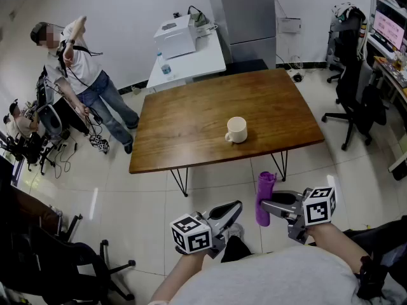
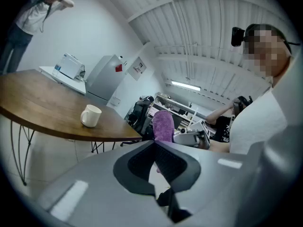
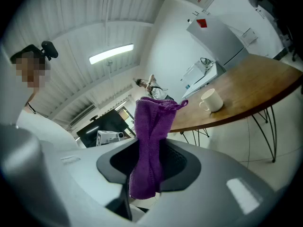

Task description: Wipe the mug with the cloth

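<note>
Wooden table in an office, bearing a white mug toward its near edge, well apart from both grippers. The right gripper pinches a folded purple cloth; the left gripper is pressed together on nothing. Judged step: approach, wiping not begun. The next move calls for carrying the cloth forward to the mug's side.

The mug stands on the table, the cloth before it.
</note>
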{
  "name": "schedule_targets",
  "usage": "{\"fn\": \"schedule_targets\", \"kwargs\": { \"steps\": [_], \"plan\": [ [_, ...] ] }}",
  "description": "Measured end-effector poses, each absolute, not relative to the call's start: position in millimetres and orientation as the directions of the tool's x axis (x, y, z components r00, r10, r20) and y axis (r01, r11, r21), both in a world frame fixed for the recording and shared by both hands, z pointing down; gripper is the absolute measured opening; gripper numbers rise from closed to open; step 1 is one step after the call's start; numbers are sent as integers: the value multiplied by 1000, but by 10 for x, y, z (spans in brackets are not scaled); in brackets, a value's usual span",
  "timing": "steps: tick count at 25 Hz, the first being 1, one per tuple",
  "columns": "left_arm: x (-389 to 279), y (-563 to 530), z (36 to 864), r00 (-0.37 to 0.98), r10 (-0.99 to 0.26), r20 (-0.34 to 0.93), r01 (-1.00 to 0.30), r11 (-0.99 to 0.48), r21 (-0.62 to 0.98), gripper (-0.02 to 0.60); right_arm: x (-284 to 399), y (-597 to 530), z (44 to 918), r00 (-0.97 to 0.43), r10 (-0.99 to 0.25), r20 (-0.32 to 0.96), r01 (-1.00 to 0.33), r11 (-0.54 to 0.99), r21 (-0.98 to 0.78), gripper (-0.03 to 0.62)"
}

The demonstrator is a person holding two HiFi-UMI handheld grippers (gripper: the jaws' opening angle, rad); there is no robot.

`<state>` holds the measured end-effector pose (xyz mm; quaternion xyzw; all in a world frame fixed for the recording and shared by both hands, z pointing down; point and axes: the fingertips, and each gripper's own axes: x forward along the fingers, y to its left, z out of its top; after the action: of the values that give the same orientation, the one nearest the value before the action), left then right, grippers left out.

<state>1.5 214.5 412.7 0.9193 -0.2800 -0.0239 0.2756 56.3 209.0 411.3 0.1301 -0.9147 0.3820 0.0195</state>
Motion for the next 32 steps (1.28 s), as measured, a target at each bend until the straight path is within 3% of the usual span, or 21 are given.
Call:
{"fn": "schedule_targets", "kwargs": {
  "steps": [5, 11, 20, 32],
  "plan": [
    [-467, 1186, 3999, 869, -486, 96, -469, -742, 479, 0, 11, 1098, 4002, -965, -251, 74, -221, 630, -745, 132],
    [-887, 136, 4038, 893, -430, 129, -439, -776, 453, 0, -399, 82, 3975, -945, -315, 87, -272, 614, -740, 132],
    [-797, -547, 4295, 924, -336, 180, -381, -794, 474, 6, -323, -492, 4309, -918, -377, 122, -323, 533, -782, 132],
    [-776, -1046, 5142, 862, -341, 377, -496, -723, 480, 72, -282, -864, 4728, -908, -386, 161, -343, 465, -816, 132]
  ]
}}
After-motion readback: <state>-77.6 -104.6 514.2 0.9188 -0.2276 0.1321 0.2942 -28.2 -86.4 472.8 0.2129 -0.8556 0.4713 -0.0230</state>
